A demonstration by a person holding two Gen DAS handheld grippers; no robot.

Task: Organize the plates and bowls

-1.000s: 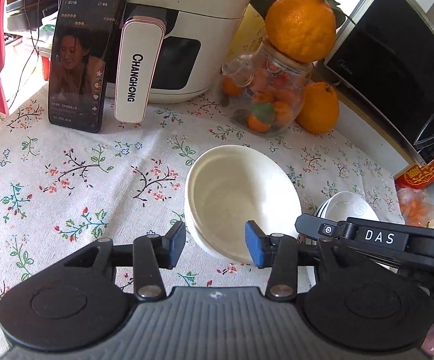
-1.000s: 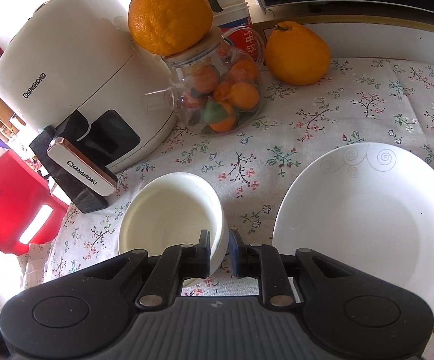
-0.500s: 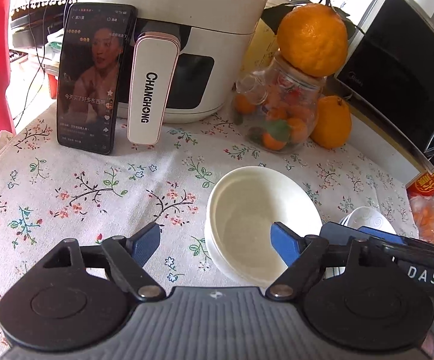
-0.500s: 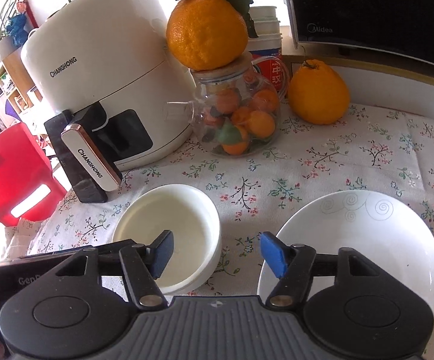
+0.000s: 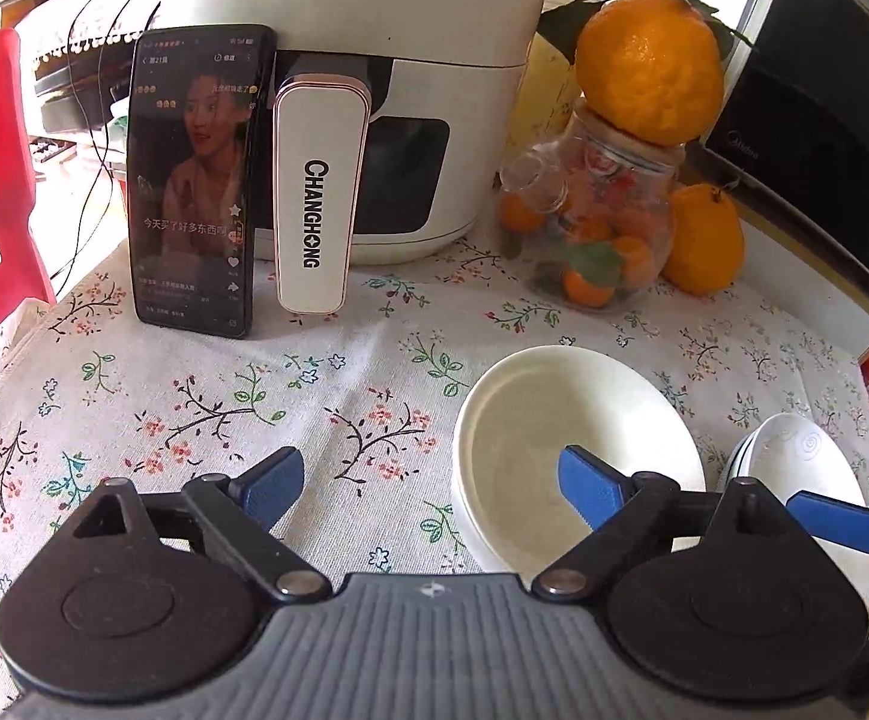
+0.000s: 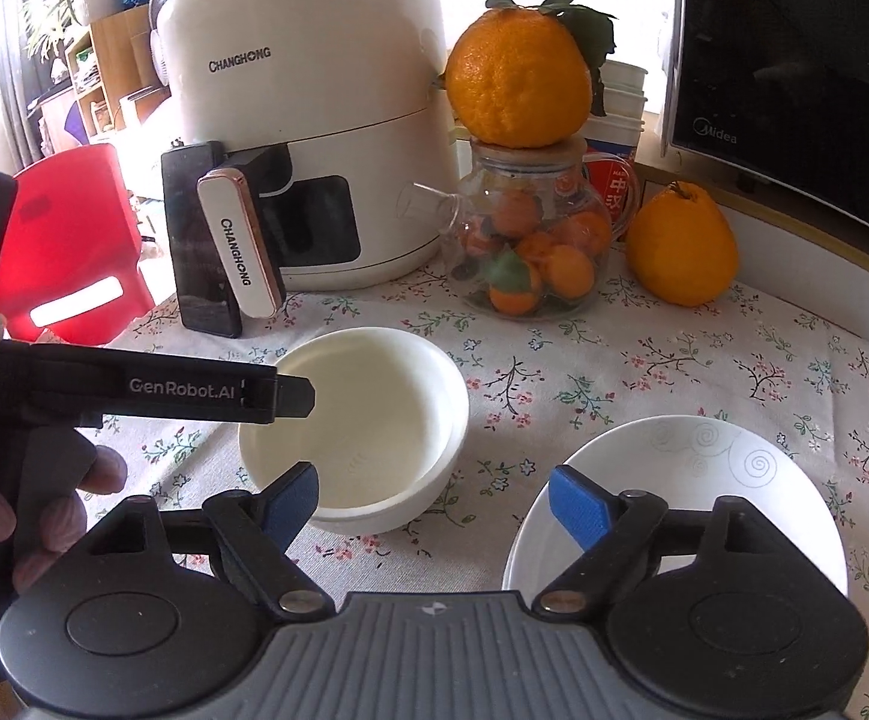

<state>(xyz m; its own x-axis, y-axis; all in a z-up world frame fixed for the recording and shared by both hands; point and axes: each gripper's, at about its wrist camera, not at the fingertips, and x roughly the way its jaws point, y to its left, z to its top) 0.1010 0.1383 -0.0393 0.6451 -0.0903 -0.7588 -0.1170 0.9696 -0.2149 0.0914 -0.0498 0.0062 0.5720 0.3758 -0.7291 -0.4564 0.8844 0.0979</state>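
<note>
Inspected on a floral-print tablecloth: one stack of plain white round ceramic bowls, nested and upright, and one white shallow plate with grey swirl markings, lying just beside the stack with a strip of cloth between them.

Left gripper: found spread wide and opening further, nothing pinched. Near wall of the bowl stack noted between the blue pads; right pad over the bowl's interior, left pad over bare cloth. No pad contact seen.

Right gripper: likewise spread and opening, nothing pinched. Gap between bowl stack and plate noted directly ahead of it; left pad at the stack's near rim, right pad over the plate's near edge.

Governing relation: bowl stack ahead and to the right of the left gripper, ahead and to the left of the right one; plate reachable by the right gripper only. No long axis on either round piece, so any rim point judged suitable. Both stacks judged set down and released.

Also recorded behind: white air fryer, black phone, glass jar of small oranges.
</note>
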